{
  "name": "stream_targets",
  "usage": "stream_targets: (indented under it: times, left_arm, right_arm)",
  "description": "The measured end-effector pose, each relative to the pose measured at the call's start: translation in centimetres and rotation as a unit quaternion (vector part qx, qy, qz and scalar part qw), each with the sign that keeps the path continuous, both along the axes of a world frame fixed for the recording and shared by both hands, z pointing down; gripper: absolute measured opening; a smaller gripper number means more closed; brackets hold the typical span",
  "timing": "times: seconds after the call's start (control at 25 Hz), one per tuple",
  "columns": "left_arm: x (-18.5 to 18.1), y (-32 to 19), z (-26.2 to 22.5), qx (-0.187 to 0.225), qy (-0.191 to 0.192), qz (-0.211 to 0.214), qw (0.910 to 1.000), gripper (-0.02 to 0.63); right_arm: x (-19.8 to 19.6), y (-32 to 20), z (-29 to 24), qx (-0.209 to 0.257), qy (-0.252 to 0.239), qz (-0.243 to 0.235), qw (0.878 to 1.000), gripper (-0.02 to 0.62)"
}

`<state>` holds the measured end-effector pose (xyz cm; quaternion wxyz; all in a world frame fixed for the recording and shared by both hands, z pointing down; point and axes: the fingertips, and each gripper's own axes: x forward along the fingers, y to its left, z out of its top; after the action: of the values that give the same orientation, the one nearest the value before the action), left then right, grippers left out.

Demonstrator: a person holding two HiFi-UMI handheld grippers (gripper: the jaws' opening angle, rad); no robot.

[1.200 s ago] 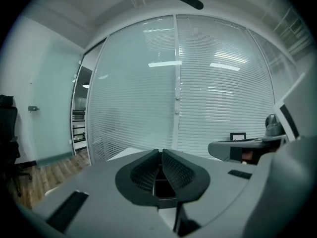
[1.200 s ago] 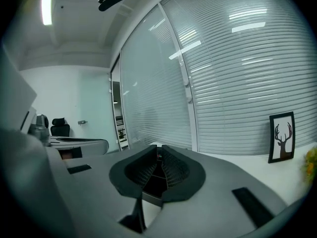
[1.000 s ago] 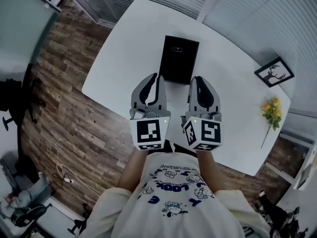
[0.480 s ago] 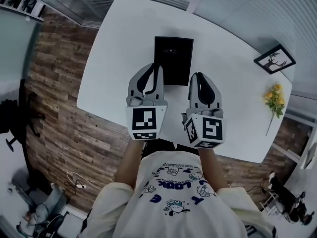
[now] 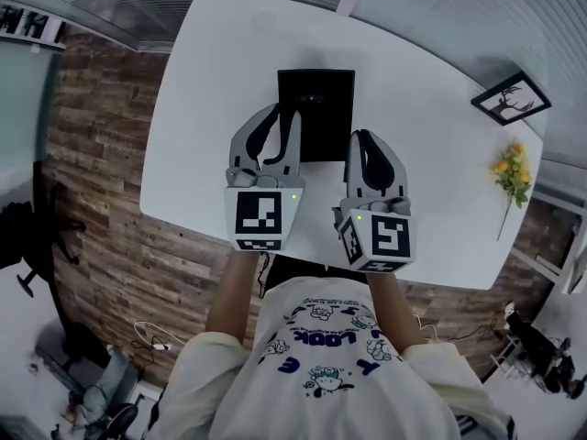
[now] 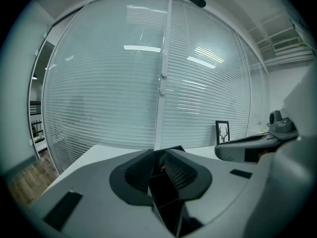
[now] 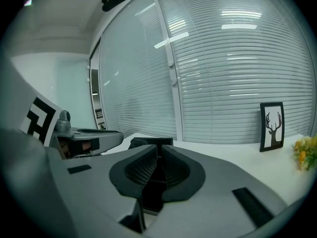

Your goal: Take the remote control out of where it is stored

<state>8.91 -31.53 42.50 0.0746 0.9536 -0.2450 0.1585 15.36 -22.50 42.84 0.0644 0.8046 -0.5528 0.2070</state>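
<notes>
A flat black box (image 5: 316,99) lies on the white table (image 5: 211,81), lengthwise away from me; no remote control shows. My left gripper (image 5: 285,114) hangs over the box's near left edge. Its jaws are opening, a narrow gap stands between the pads, and nothing is between them. In the left gripper view (image 6: 159,155) the box's top (image 6: 174,148) peeks out just beyond the tips. My right gripper (image 5: 361,138) hovers at the box's near right corner, jaws shut and empty. The right gripper view (image 7: 157,150) shows the box (image 7: 148,143) just ahead.
A small framed deer picture (image 5: 511,97) stands at the table's far right, with yellow flowers (image 5: 510,168) lying nearer the right edge. Slatted blinds (image 6: 124,83) run behind the table. Wooden floor (image 5: 101,154) lies to the left of the table.
Both grippers have moved forward towards the black box. The left one now overlaps the box's left edge, and its jaws have parted slightly.
</notes>
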Motion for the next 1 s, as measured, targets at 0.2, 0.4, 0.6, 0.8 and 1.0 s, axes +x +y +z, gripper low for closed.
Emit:
stream_targets:
  times: [0.2, 0.4, 0.6, 0.8, 1.0]
  left_arm:
    - [1.0, -0.1, 1.0, 0.003, -0.015, 0.041, 0.9991, 0.126]
    - [2.4, 0.1, 2.4, 0.004, -0.053, 0.103, 0.9932, 0.236]
    - [3.5, -0.1, 2.9, 0.012, -0.079, 0.147, 0.9859, 0.242]
    - [4.4, -0.2, 3.4, 0.012, -0.097, 0.183, 0.9783, 0.242]
    - [5.3, -0.1, 3.9, -0.002, -0.103, 0.199, 0.9746, 0.231]
  right_arm:
    - [0.2, -0.6, 0.7, -0.007, -0.002, 0.003, 1.0, 0.049]
    - [0.5, -0.8, 1.3, -0.015, -0.004, 0.007, 1.0, 0.049]
    - [0.8, -0.7, 1.8, -0.023, -0.005, 0.014, 1.0, 0.049]
    - [1.5, -0.6, 2.3, -0.03, -0.005, 0.02, 0.999, 0.049]
    - [2.3, -0.4, 3.0, -0.036, -0.009, 0.027, 0.999, 0.049]
